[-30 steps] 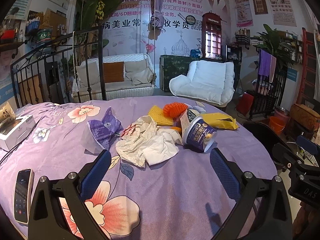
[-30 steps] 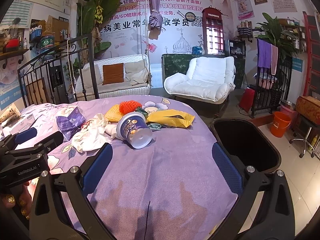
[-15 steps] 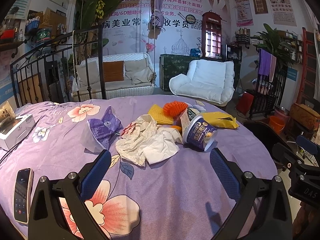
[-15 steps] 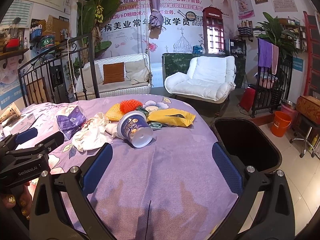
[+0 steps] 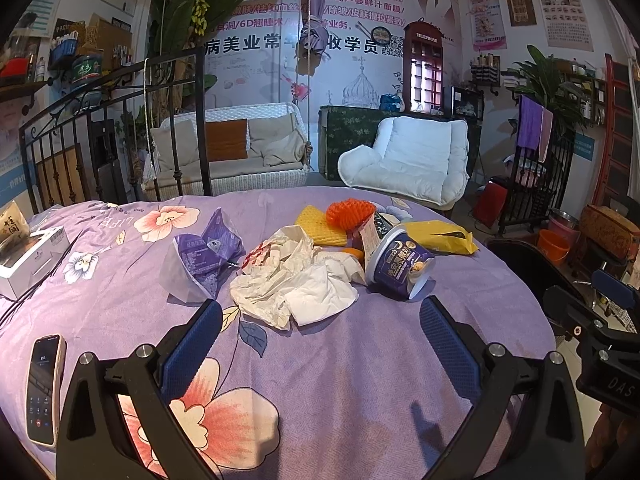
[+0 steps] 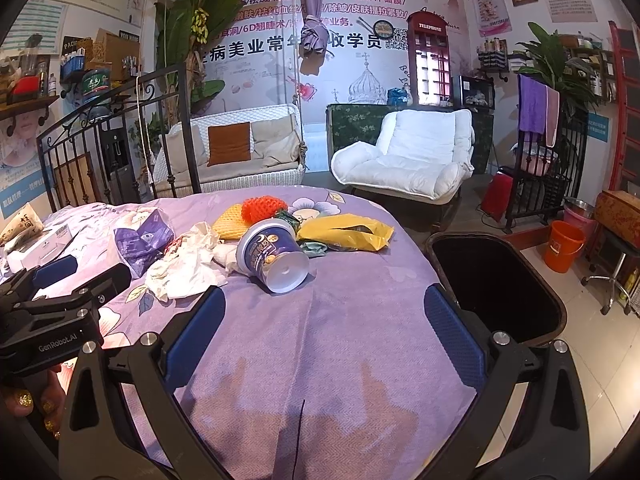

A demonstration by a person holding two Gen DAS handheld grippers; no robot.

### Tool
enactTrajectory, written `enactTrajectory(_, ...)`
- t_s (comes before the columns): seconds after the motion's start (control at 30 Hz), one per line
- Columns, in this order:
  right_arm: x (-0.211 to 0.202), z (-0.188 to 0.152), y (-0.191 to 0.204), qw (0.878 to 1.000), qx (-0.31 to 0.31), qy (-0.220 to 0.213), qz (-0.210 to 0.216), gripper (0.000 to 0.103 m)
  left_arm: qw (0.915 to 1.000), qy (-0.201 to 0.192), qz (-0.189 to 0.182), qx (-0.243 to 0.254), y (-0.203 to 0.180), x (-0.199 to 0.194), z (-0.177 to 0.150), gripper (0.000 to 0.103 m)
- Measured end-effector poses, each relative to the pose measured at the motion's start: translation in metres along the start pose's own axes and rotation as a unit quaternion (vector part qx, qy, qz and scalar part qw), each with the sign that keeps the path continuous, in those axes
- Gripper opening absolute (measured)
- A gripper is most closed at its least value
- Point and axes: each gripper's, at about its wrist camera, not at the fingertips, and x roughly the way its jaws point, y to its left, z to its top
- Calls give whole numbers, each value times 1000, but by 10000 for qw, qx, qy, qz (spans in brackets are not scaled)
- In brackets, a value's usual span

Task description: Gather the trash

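Trash [image 5: 304, 276] sits in a loose pile toward the far edge of the surface [image 5: 340, 360], a round table under a purple floral cloth. In the heap: crumpled white paper [image 5: 296, 280] at centre, a torn purple wrapper [image 5: 204, 256] on its left, a blue instant-noodle cup [image 6: 272, 256] tipped on its side w/ its base facing the near edge, a yellow bag [image 6: 344, 234] behind the cup, plus yellow and orange foam fruit nets [image 5: 336, 220] at the far side. Nothing lifted yet.

Left gripper [image 5: 316, 336] hovers near the surface's near edge, jaws spread wide, holding nothing, aimed approx. at the paper. Right gripper [image 6: 324, 320] is likewise wide apart and empty, lined up w/ the cup. A black bin [image 6: 496, 292] stands just beside the surface's right edge, mouth open.

Step in hand looks like the approach, before the first pick. Next move likely calls for pushing one gripper forward until its fingers straddle a piece, closing, then carrying it over the right edge to the bin. The cup may roll when pinched; the paper may come away in parts.

A phone [image 5: 44, 388] and a white box [image 5: 28, 256] lie near the left edge, apart from the pile, prob. not trash.
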Motion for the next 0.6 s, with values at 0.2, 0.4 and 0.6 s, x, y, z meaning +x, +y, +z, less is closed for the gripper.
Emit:
enactTrajectory(0.2, 5, 0, -1, 9999, -23, 118, 56, 98, 9999, 108, 12, -30, 2, 5, -3, 98)
enactTrajectory(0.4, 22, -3, 2, 9978, -160, 561, 312, 98, 9989, 445, -11, -145, 13, 17, -10, 98)
enactTrajectory(0.6, 47, -6, 9, 9905, -288, 1155, 682, 98, 9966, 798, 41, -189, 30, 31, -15, 98)
